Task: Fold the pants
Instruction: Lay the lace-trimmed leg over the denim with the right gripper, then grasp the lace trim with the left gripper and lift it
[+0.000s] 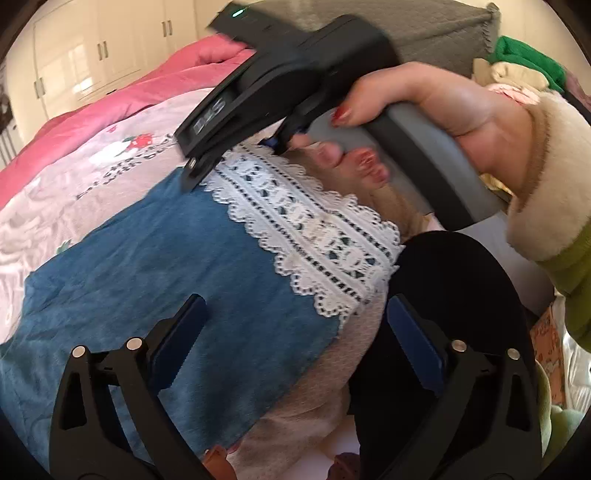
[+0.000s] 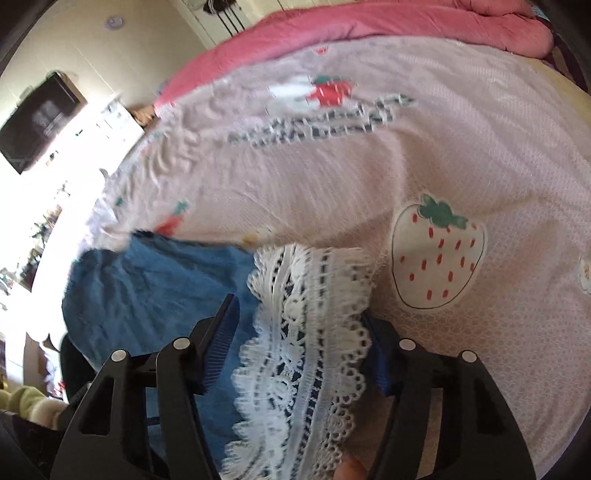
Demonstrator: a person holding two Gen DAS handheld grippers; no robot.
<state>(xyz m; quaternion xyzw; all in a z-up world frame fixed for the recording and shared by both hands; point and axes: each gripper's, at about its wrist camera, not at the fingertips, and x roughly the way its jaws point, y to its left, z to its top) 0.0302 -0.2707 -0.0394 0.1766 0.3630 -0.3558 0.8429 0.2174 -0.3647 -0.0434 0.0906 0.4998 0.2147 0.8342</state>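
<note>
One pair of blue plush pants (image 1: 155, 266) with a single band of white lace trim (image 1: 314, 236) lies spread on the bed, on top of one pale pink quilted bedspread (image 2: 461, 155) printed with strawberries. Taking the lace trim as landmark: the blue cloth runs off to its left in both views, the bedspread shows past it on the far side, and one rolled bright pink duvet (image 2: 369, 22) lies farther still, along the bed's far edge.

Two claws in view, one per hand. Left claw (image 1: 291, 354): its two blue-padded fingers stand spread above the blue cloth just short of the lace, nothing between the pads. Right claw (image 2: 303, 354): two fingers straddle the lace trim; the far-side pad touches the lace edge, the near-side pad (image 2: 218, 350) stands clear of it over blue cloth. Not a pinch yet, jaws half spread. Right-wrist view blurred, so contact on the far side is only probable.

From the left wrist view, the right hand (image 1: 443, 110) wraps the grey handle, with one cream fleece sleeve cuff (image 1: 546, 177) over a green sleeve. One heap of green and cream clothing (image 1: 524, 70) sits beyond that hand, well apart from the lace. White wardrobe doors (image 1: 92, 55) stand behind the bed.
</note>
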